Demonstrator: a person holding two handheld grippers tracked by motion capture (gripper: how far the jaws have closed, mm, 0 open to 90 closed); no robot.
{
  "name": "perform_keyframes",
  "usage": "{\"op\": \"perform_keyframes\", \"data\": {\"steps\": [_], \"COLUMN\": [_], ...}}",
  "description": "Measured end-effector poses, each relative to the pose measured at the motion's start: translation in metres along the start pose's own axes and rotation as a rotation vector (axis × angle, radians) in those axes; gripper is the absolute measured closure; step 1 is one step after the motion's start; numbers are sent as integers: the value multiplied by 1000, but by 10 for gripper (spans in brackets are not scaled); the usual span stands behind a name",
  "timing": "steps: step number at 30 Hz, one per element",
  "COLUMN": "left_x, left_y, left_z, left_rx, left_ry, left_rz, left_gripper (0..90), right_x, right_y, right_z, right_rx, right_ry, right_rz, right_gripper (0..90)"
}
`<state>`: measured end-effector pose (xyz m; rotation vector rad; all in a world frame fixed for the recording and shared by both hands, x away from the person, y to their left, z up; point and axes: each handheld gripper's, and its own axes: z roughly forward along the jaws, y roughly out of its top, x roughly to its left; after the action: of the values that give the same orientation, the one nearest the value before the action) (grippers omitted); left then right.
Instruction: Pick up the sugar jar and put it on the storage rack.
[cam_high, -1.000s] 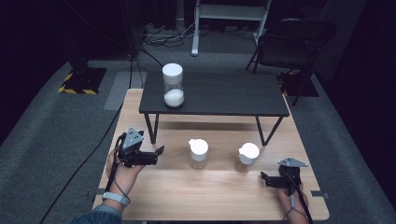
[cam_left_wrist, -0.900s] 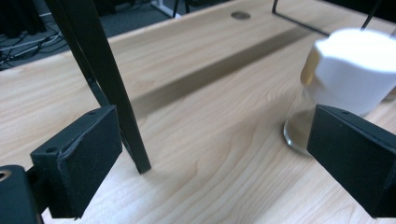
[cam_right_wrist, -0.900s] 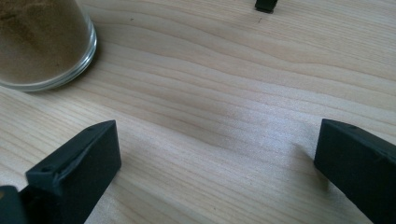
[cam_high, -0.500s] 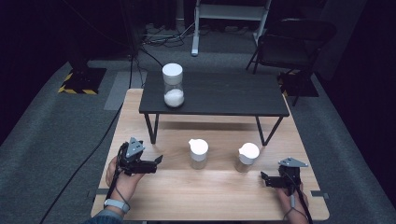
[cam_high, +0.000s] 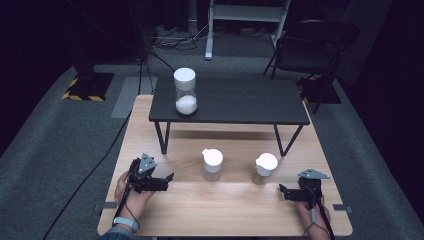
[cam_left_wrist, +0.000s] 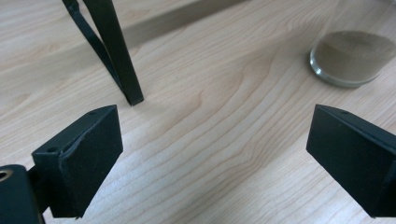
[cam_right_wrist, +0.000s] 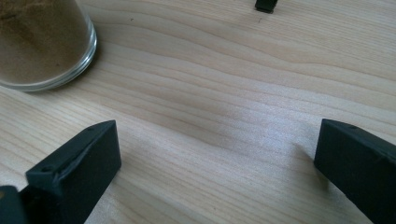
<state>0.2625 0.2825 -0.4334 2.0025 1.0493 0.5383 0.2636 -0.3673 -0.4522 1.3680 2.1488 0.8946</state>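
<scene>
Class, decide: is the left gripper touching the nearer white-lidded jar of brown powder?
Apart. In the left gripper view, the left gripper has open jaws over bare wood, and the jar stands beyond them with a clear strip of wooden table between.

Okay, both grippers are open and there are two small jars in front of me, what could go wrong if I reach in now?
1. The left gripper sits close to the black shelf's leg; a forward reach might clip it.
2. The two small jars are narrow and upright, so an off-centre grasp could tip one.
3. Jolting the shelf may topple the tall jar standing on it.
</scene>
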Motion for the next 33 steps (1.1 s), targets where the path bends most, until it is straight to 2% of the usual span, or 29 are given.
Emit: {"op": "perform_keyframes", "data": {"steps": [7, 13, 16, 22, 29, 33], "left_x": [3, 7, 7, 7, 8, 6], "left_y": [-3, -4, -4, -4, -7, -8], "left_z": [5, 11, 14, 18, 22, 26], "left_rx": [37, 88, 101, 134, 151, 157], "left_ry": [1, -13, -16, -15, -17, -4], "left_rz": [-8, -43, -46, -35, -45, -28], "left_gripper": [37, 39, 39, 41, 41, 38], "right_x": [0, 0, 0, 0, 0, 0], "right_y": [0, 0, 0, 0, 0, 0], "right_z": [0, 0, 0, 0, 0, 0], "right_rx": [0, 0, 0, 0, 0, 0], "right_ry": [0, 0, 0, 0, 0, 0], "right_rz": [0, 0, 0, 0, 0, 0], "right_gripper": [4, 4, 4, 4, 4, 4]}}
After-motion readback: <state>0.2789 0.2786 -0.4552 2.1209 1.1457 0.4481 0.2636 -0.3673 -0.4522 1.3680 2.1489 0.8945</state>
